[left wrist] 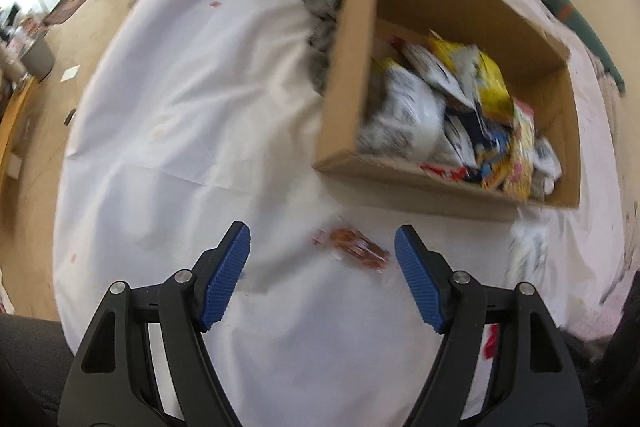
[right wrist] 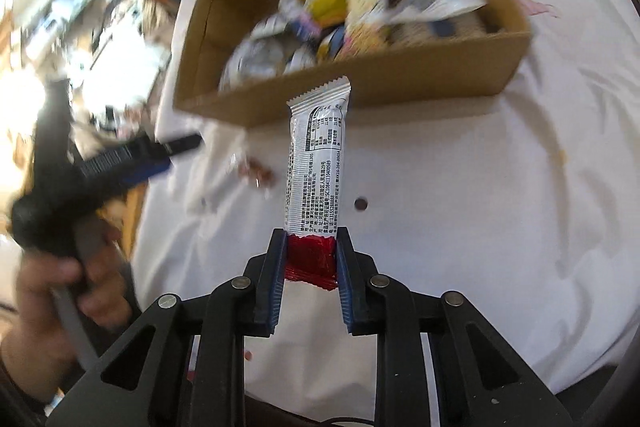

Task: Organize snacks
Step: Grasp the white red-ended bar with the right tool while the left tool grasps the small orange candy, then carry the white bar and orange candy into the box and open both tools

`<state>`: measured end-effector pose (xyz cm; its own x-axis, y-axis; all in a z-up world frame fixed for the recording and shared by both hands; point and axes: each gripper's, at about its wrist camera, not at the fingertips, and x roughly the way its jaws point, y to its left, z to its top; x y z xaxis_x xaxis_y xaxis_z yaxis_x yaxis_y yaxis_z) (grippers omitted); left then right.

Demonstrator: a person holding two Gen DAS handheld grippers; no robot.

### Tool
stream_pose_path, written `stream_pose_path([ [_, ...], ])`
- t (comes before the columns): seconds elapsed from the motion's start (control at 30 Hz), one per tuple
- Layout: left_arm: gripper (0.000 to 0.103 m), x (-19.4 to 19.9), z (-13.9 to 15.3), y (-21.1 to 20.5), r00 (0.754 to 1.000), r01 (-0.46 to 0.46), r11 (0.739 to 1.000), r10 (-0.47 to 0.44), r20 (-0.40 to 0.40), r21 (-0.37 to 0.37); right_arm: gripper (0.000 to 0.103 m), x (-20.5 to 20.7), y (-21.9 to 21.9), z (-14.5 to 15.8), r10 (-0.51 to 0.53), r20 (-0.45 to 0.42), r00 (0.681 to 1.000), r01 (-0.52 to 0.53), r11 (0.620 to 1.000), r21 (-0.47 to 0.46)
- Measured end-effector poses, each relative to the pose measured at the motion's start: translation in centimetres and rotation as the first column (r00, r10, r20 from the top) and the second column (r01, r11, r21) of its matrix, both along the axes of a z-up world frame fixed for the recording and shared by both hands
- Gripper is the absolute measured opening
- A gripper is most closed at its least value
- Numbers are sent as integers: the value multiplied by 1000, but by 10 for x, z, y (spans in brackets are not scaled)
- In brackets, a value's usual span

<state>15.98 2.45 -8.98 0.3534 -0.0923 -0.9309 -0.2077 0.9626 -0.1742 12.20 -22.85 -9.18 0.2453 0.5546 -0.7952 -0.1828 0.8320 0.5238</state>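
Right gripper [right wrist: 311,259], black with blue pads, is clenched on the red end of a long silver-and-red snack bar wrapper [right wrist: 316,163]; the printed silver part sticks out ahead of the fingers, raised off the white cloth-covered desk [right wrist: 480,227], its crimped tip overlapping the near wall of the open brown cardboard box [right wrist: 400,83]. The box sits on the desk and holds a heap of mixed snack packets [right wrist: 340,15], yellow, white and blue, blurred. Left gripper [left wrist: 322,259] hovers released, jaws wide apart, nothing between the pads, pointing down at a small red-orange wrapped snack [left wrist: 352,245] lying on the cloth just ahead of its fingertips, near the box's front wall. In the right wrist view the left gripper shows at left, held by a person's hand [right wrist: 68,291]. A small dark round spot [right wrist: 361,203] marks the cloth beside the held bar.
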Motion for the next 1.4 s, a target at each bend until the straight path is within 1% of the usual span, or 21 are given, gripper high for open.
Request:
stream_pose_path([
  [0.07, 72, 2, -7, -12, 999, 43, 999, -42, -15, 22, 25, 0, -4, 1, -32, 1, 999, 32, 999, 14],
  [0.13, 72, 4, -16, -20, 998, 62, 998, -61, -34, 27, 25, 1, -10, 1, -42, -8, 999, 42, 999, 17],
  [0.3, 72, 13, -42, -32, 994, 57, 998, -56, -92, 9, 25, 3, -14, -4, -40, -24, 999, 40, 999, 4],
  [0.4, 71, 17, -49, -34, 995, 48, 999, -48, -93, -3, 25, -2, -19, -1, -35, -22, 999, 35, 999, -4],
  [0.47, 59, 19, -53, -34, 995, 39, 999, -39, -95, -4, 25, -1, -16, -3, -33, -23, 999, 32, 999, -13],
  [0.5, 35, 20, -55, -35, 994, 44, 999, -43, -105, 5, 25, -1, -15, -4, -31, -23, 999, 31, 999, -18],
  [0.53, 21, 21, -58, -37, 991, 59, 998, -56, -121, 22, 25, 0, -14, -4, -30, -22, 999, 30, 999, -23],
  [0.57, 21, 20, -60, -38, 989, 73, 997, -68, -130, 33, 25, -1, -15, -4, -30, -21, 999, 30, 999, -26],
  [0.6, 14, 19, -59, -36, 990, 73, 997, -69, -126, 24, 25, -1, -14, -4, -30, -20, 999, 29, 999, -27],
  [0.7, 14, 13, -56, -33, 988, 83, 997, -82, -132, 2, 25, -1, -12, -6, -22, -24, 999, 21, 999, -28],
  [0.8, 14, 5, -48, -29, 989, 92, 996, -90, -114, 20, 25, 0, -4, -4, -1, -14, 1000, 1, 999, -32],
  [0.97, 14, -2, -32, -20, 993, 87, 995, -83, -82, 50, 25, -4, 11, 1, 58, 2, 998, -58, 998, -8],
  [1.0, 14, -4, -28, -22, 994, 83, 995, -78, -77, 52, 25, -5, 16, 3, 78, 10, 997, -78, 997, 1],
  [1.2, 14, -29, -13, -5, 998, 40, 997, -36, -58, 59, 25, -16, 34, 22, 170, 82, 982, -174, 983, 55],
  [1.3, 14, -28, 3, -5, 999, 30, 997, -28, -26, 74, 25, -18, 35, 36, 189, 131, 973, -201, 976, 87],
  [1.4, 14, -27, 34, 0, 998, 41, 992, -46, 37, 120, 25, -14, 26, 53, 163, 182, 970, -189, 972, 138],
])
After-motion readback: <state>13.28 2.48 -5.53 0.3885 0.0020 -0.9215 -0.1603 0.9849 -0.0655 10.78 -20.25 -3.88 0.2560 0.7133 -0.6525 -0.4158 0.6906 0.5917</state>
